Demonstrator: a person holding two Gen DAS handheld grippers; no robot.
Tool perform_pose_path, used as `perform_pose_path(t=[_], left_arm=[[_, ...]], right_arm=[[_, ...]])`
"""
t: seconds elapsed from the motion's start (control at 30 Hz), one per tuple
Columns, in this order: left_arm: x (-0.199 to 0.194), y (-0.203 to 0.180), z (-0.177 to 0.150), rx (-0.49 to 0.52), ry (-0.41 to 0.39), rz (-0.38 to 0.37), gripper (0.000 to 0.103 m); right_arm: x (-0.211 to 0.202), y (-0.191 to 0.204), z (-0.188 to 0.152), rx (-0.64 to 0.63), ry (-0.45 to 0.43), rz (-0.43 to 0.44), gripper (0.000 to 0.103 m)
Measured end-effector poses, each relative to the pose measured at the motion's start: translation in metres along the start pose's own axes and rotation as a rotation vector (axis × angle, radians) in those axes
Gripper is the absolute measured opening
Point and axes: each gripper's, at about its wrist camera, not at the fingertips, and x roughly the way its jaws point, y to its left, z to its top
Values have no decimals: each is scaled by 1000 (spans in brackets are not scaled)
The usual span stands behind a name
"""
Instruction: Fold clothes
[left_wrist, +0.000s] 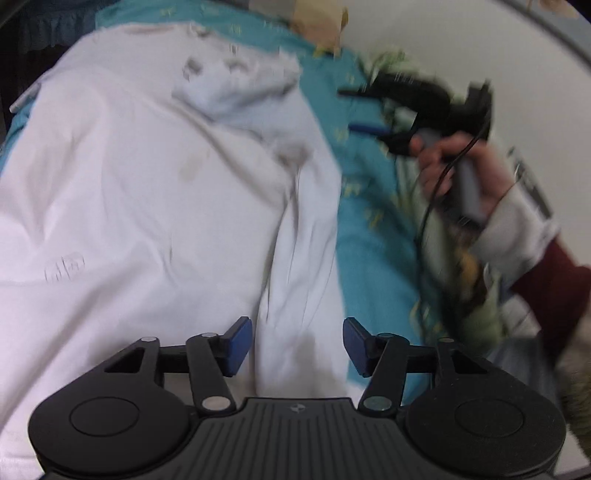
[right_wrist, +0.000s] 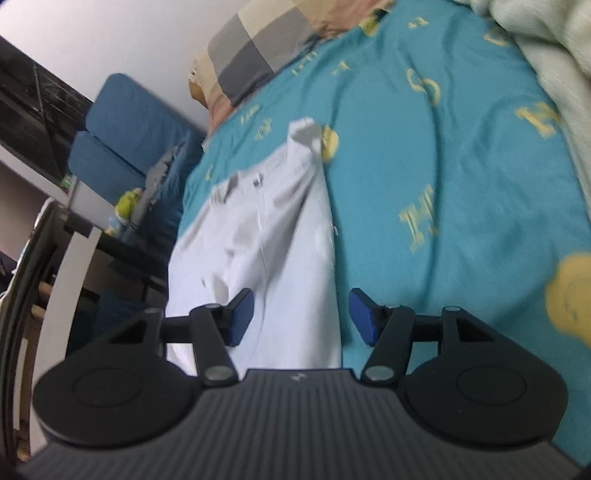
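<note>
- The left gripper (left_wrist: 297, 345) hangs over the near edge of the white garment (left_wrist: 147, 184), fingers apart, gripping nothing.
- The garment lies spread on the teal bed sheet (right_wrist: 443, 166).
- Right gripper (right_wrist: 301, 317), fingers apart and empty, over the garment's right edge.
- Far off, a checked pillow (right_wrist: 258, 48).

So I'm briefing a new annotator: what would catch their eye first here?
The white garment spread over the teal bedsheet printed with yellow letters. Beyond its right edge in the left wrist view, a hand holds the right hand-held gripper, jaws open. A checked pillow lies at the bed's head.
</note>
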Motion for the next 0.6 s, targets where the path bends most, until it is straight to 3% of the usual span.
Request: perform_pose_path(t=[0.13, 0.3, 0.4, 0.43, 0.5, 0.53, 0.6], left_arm=[[-12, 14, 10, -41, -116, 45, 61], [-5, 40, 16, -138, -151, 100, 62], [0, 50, 25, -151, -186, 125, 62], [2, 54, 28, -164, -189, 126, 62], [6, 63, 31, -194, -190, 117, 62], [5, 68, 32, -208, -190, 112, 62], [4, 76, 33, -237, -193, 99, 61]], right_arm=[[34, 10, 36, -31, -36, -35, 60], [98, 27, 75, -130, -66, -60, 57], [139, 33, 90, -191, -84, -133, 53], [153, 33, 94, -206, -77, -167, 48], [176, 33, 99, -232, -68, -234, 20], [182, 33, 100, -242, -78, -258, 13], [185, 35, 105, -245, -116, -296, 9]])
